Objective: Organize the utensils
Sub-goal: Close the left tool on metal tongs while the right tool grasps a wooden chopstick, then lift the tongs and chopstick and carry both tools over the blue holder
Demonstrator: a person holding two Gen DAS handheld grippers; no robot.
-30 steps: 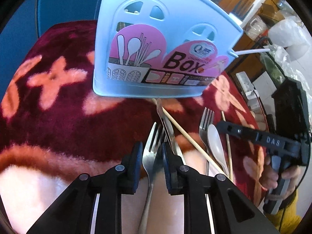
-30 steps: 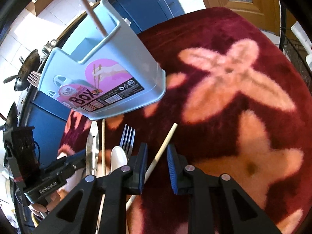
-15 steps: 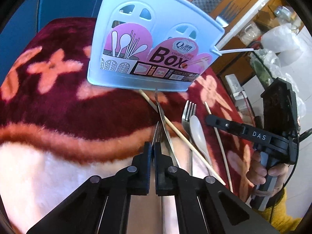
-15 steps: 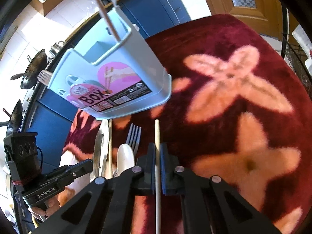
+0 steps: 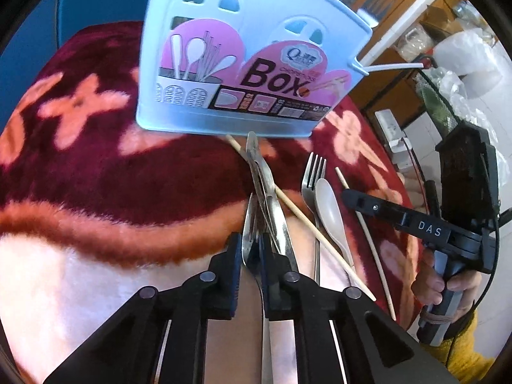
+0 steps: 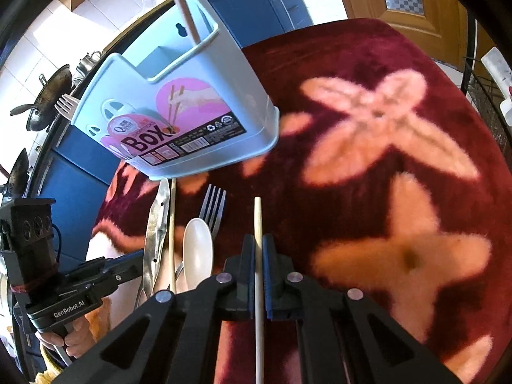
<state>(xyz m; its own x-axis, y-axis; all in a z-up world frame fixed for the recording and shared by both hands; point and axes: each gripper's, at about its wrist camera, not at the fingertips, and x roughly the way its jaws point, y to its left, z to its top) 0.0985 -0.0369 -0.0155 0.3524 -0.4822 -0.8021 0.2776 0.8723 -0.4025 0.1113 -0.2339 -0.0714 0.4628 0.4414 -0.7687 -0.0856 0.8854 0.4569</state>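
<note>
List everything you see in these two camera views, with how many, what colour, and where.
utensil box: 1, light blue with pink label, standing at the back of the blanket; a chopstick and a pale fork stick out of it
blanket: 1, dark red with pink flowers, under everything
metal fork: 1, silver, clamped in the left gripper
second fork: 1, silver, lying beside the spoon
spoon: 1, off-white, lying on the second fork's right
knife: 1, silver, lying in front of the box
chopstick: 1, pale wood, clamped in the right gripper
loose chopstick: 1, pale wood, lying slanted under the knife
left gripper: black, shut on the metal fork
right gripper: black, shut on the chopstick
</note>
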